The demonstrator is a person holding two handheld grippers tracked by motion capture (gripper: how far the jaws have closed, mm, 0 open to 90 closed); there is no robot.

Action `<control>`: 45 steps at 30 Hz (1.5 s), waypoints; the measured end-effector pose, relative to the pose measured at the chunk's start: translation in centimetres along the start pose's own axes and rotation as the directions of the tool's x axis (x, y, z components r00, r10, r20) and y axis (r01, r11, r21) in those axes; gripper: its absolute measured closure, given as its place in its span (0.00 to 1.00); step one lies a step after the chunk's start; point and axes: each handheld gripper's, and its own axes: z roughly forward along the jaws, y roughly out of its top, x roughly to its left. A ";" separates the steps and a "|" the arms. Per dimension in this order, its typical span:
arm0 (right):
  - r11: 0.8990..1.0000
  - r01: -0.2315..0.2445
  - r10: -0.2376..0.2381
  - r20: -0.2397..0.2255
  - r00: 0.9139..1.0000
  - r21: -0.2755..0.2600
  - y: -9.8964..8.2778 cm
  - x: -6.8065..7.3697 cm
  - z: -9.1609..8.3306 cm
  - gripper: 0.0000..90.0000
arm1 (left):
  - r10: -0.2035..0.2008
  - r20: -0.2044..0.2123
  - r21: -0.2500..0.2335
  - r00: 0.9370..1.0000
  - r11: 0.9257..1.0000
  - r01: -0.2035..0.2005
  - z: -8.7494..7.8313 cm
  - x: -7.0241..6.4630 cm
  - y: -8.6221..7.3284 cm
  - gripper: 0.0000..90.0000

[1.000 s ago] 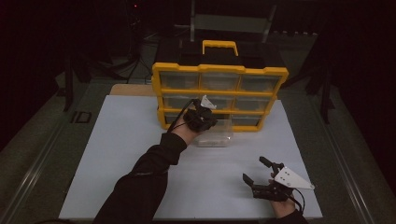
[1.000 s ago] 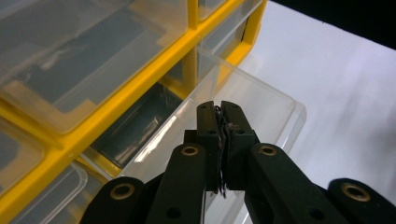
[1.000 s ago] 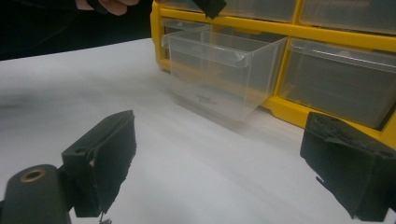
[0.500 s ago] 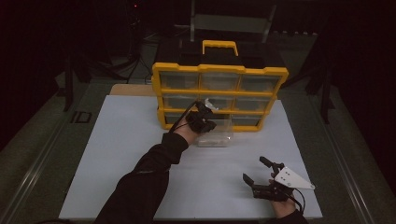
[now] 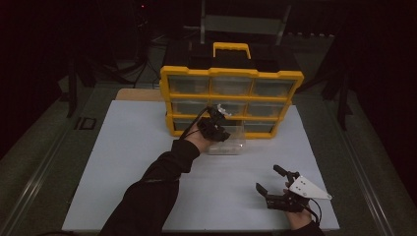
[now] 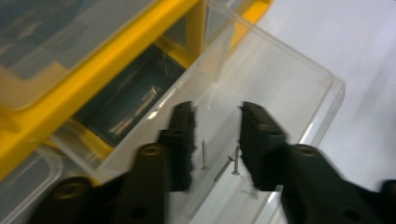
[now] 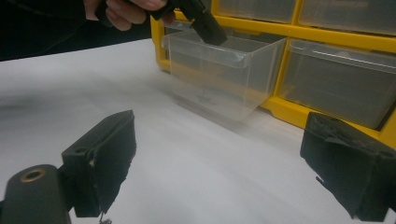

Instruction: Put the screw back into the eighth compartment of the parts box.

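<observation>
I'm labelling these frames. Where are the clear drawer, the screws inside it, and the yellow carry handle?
clear drawer (image 7: 219, 79): right gripper view, its front wall.
screws (image 6: 204, 154): left gripper view, shank of the leftmost one.
yellow carry handle (image 5: 231, 46): high view, top bar.

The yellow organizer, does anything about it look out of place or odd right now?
One thing: a clear drawer in the bottom row of the yellow organizer is pulled well out over the white mat, while the other drawers sit flush. The left tongs hang open over it, above three loose screws on its floor. Nothing looks spilled or broken.
</observation>
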 end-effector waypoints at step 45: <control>1.000 -0.001 0.001 0.012 1.000 0.008 -0.1 0.1 0.2 0.12 | 0.018 0.139 -0.278 0.990 0.960 0.022 -9.8 1.0 -8.1 0.00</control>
